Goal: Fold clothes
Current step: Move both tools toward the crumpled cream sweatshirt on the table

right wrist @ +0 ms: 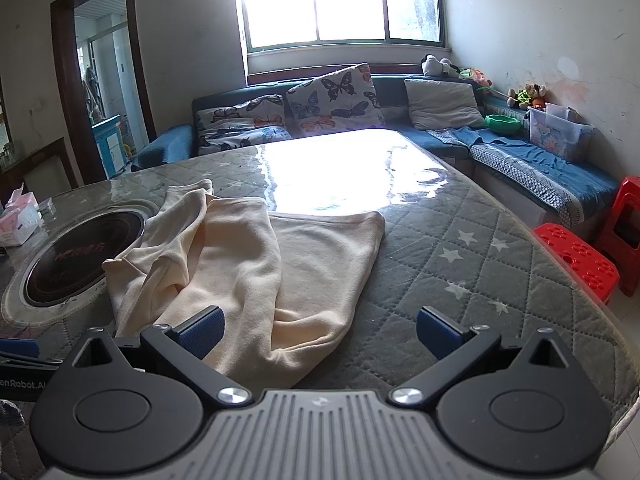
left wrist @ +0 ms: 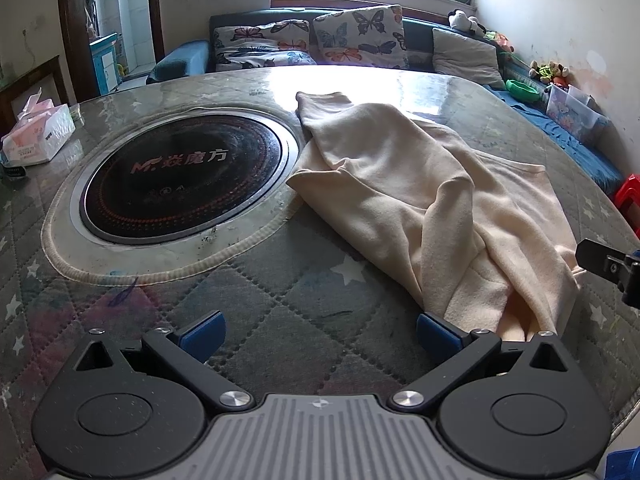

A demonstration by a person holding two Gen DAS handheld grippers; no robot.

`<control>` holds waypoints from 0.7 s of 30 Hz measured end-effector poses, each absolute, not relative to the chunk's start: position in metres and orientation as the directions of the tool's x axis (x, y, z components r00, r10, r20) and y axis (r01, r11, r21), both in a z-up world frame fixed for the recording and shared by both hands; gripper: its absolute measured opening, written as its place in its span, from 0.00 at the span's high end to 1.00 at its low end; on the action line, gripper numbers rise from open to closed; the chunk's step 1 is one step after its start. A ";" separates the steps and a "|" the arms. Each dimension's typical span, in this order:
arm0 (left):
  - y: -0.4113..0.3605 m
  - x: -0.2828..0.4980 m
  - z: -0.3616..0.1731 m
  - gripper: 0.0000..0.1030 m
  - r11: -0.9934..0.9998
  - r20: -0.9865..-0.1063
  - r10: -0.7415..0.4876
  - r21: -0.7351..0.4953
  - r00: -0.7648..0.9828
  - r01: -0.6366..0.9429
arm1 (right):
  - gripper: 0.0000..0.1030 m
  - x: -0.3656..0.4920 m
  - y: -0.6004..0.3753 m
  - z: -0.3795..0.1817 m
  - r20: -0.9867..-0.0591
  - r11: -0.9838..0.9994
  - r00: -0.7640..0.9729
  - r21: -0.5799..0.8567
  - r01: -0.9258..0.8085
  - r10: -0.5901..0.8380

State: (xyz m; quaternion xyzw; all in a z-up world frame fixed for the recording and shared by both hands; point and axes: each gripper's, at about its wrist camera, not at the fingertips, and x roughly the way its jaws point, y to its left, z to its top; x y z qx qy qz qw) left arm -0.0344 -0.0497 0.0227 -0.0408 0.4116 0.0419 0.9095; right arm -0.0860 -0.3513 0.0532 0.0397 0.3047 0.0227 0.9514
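A cream garment point(left wrist: 436, 204) lies loosely folded and rumpled on the quilted table cover point(left wrist: 280, 300), to the right of the round cooktop. It also shows in the right wrist view point(right wrist: 248, 264). My left gripper point(left wrist: 320, 332) is open and empty, just left of the garment's near edge; its right pad point(left wrist: 436, 330) is beside the cloth. My right gripper point(right wrist: 320, 330) is open and empty, over the garment's near right corner; its left pad point(right wrist: 202, 330) stands over the cloth. The right gripper's finger shows at the right edge of the left wrist view point(left wrist: 608, 264).
A black round induction cooktop point(left wrist: 184, 172) is set into the table at the left. A tissue pack point(left wrist: 38, 134) lies at the far left. A sofa with butterfly cushions point(right wrist: 328, 98) stands behind the table. Red plastic stools point(right wrist: 580, 258) stand at the right.
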 end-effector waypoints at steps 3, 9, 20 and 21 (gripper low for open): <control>-0.051 -0.033 0.022 0.00 0.994 -0.753 0.046 -0.034 0.657 -0.108 | 0.00 -0.086 -0.351 0.054 -0.578 0.996 0.813 0.087 -0.024 0.070; -0.052 -0.029 0.025 0.00 0.994 -0.748 0.046 -0.028 0.662 -0.101 | 0.00 -0.083 -0.345 0.056 -0.576 0.996 0.813 0.075 -0.049 0.083; -0.054 -0.010 0.041 0.00 0.997 -0.708 0.031 -0.026 0.706 -0.070 | 0.00 -0.069 -0.343 0.058 -0.574 0.994 0.812 0.077 -0.080 0.110; -0.055 -0.008 0.045 0.00 0.998 -0.698 0.025 -0.026 0.716 -0.061 | 0.00 -0.067 -0.343 0.058 -0.573 0.993 0.811 0.080 -0.081 0.113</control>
